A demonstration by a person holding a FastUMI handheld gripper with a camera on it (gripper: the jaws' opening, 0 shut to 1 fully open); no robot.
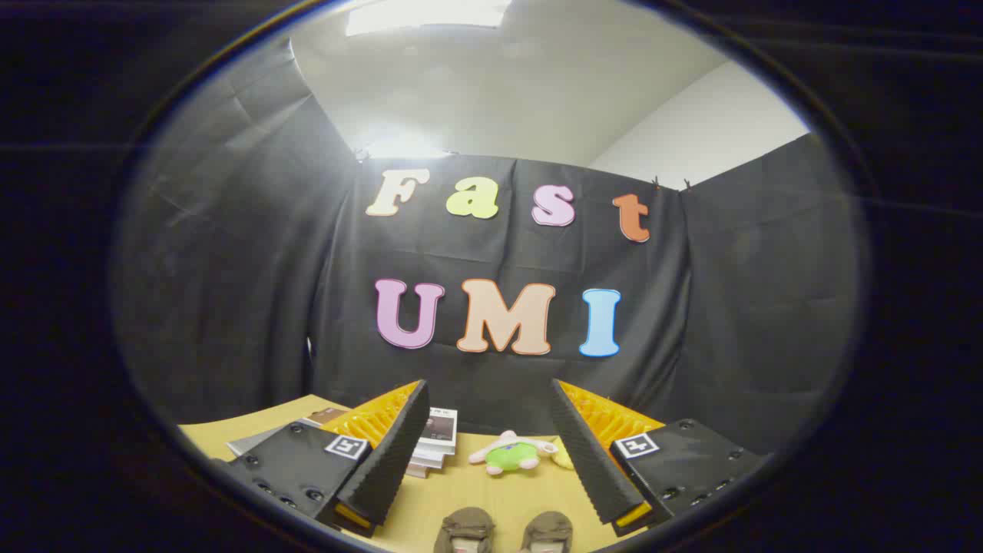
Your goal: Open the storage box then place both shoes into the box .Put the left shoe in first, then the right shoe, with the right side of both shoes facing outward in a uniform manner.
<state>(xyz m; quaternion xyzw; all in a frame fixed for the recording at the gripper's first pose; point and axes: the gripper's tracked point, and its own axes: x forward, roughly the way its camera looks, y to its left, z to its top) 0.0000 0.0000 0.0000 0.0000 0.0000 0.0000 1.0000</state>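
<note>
Your tongs (pixel 491 453) spread wide, gripping nothing, above tan wooden surface (pixel 461 491); pair of brown fabric shoes (pixel 507 531) between fingers, close below; green plush toy (pixel 511 453) and stacked booklets (pixel 434 442) beyond

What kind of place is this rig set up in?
Looks like an indoor recording booth: black cloth walls hung around a tan table, ceiling light above. The open hand-held gripper points over two brown shoes, a plush toy and stacked booklets.

Shoes between spread fingers, toy beyond.
Two shoes (pixel 507 531) lie side by side on the table (pixel 476 491); a plush toy (pixel 513 453) sits behind them, books (pixel 434 442) left of it.
</note>
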